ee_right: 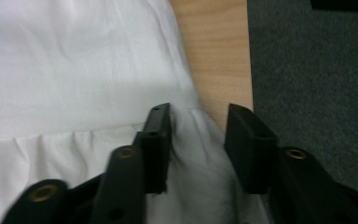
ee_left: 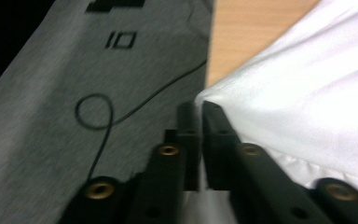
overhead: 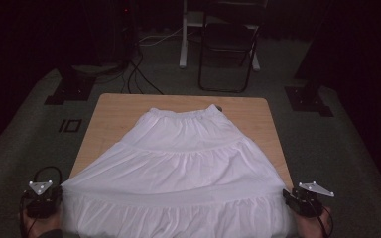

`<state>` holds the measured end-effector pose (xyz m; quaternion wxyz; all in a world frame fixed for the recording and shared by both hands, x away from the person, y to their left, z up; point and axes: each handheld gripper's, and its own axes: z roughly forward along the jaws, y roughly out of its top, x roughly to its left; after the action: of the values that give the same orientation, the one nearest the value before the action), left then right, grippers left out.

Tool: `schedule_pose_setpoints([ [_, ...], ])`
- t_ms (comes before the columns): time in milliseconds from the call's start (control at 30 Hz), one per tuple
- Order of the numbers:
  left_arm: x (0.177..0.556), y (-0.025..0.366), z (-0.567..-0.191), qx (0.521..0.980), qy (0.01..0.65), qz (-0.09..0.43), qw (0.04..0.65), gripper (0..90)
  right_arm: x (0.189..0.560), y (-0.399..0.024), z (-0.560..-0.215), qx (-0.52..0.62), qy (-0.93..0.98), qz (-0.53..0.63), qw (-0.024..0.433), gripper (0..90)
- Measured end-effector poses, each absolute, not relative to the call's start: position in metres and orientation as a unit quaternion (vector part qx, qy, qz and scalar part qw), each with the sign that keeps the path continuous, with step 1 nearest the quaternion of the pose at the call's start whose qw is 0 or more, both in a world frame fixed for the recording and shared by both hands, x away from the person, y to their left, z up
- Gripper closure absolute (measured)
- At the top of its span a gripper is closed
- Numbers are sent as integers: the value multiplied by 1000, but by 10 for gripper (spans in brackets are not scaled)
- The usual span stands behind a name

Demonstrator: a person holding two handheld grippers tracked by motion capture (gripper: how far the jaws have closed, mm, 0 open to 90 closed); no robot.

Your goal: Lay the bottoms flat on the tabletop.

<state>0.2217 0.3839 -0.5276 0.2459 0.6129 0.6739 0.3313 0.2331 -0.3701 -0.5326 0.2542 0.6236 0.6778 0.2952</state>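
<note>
A white tiered cotton skirt [overhead: 178, 168] lies spread on the light wooden desk [overhead: 114, 106]; the left gripper [ee_left: 199, 109] stands nearly closed at its hem corner, the right gripper [ee_right: 198, 123] gapes around loose fabric

A dim recording lab: carpeted floor [overhead: 25, 134], trailing cables [overhead: 140, 74], stand bases [overhead: 72, 87], folding chair [overhead: 228, 47].

Wooden table [overhead: 114, 106], light top, sits on grey carpet [overhead: 25, 144]. Behind its far edge: dark folding chair [overhead: 228, 44] w/ a white stand leg [overhead: 183, 34] just to its left; black cables [overhead: 139, 74] run across floor from dark kit at back left. Black base plates [overhead: 69, 89] flank the table left & right [overhead: 307, 99]; small black rectangular floor mark [overhead: 70, 125] near left one.
</note>
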Motion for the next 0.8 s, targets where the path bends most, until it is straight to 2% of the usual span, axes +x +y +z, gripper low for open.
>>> schedule_pose_setpoints([
  [67,217,379,-524,612,666,336,261,724,228,-368,-528,616,677,305,263,536],
  [167,212,372,-521,617,656,337,276,672,223,-365,-526,608,679,311,268,521],
  [400,205,342,-523,653,624,318,288,638,208,-354,-527,597,674,335,277,505],
  [800,206,332,-524,662,611,302,312,627,208,-347,-536,586,682,334,283,500],
])
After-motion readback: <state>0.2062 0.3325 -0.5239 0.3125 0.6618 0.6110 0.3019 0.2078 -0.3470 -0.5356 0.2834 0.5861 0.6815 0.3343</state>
